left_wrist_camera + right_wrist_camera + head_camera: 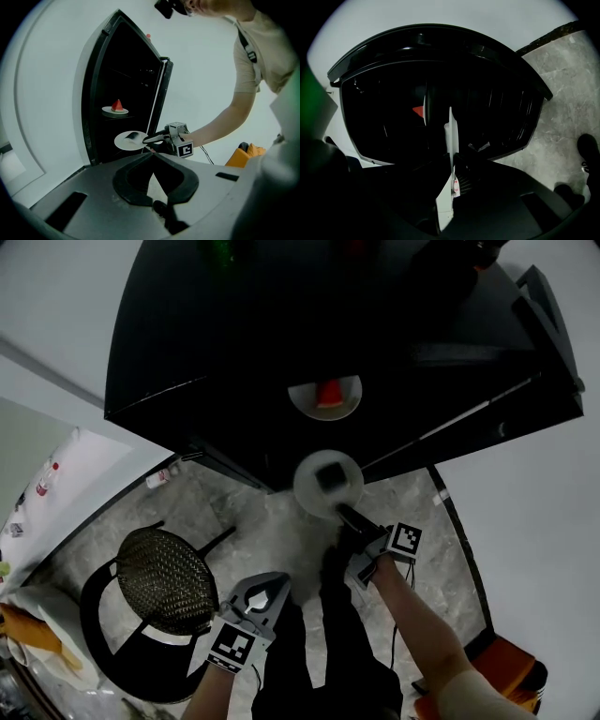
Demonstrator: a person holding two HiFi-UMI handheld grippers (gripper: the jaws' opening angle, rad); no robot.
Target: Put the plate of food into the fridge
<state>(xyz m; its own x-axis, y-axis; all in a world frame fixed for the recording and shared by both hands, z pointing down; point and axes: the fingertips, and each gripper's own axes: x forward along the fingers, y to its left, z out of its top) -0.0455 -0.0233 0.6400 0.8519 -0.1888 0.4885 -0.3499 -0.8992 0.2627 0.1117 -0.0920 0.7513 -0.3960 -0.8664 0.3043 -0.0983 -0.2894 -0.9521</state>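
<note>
plate: white plate (328, 488), dark lump of food (330, 474) on top, roughly level, in the air just in front of the open fridge (281, 352). Not inside yet.
grip: right claw (343, 513) clenched on the near rim. Its own view shows the plate edge-on between the jaws.
handling: my read is stiff, light and breakable, with a slick rim. A single rim pinch makes a long lever, so the plate will want to droop and the food can slide. Keep it level and go slow. A safer hold is jaws deep over the rim, or the other claw under the far side.
left claw: left claw (265, 594) clenched, empty, low over the floor (234, 521), well apart from the plate.
fridge: interior dark. Second plate (349, 401) with a red piece (328, 392) sits inside, higher than the held one in the left gripper view.
target: the space under the second plate looks likely, but it's too dark to tell what's there.
nearby: chair (164, 582) at left, well apart from the plate.
</note>
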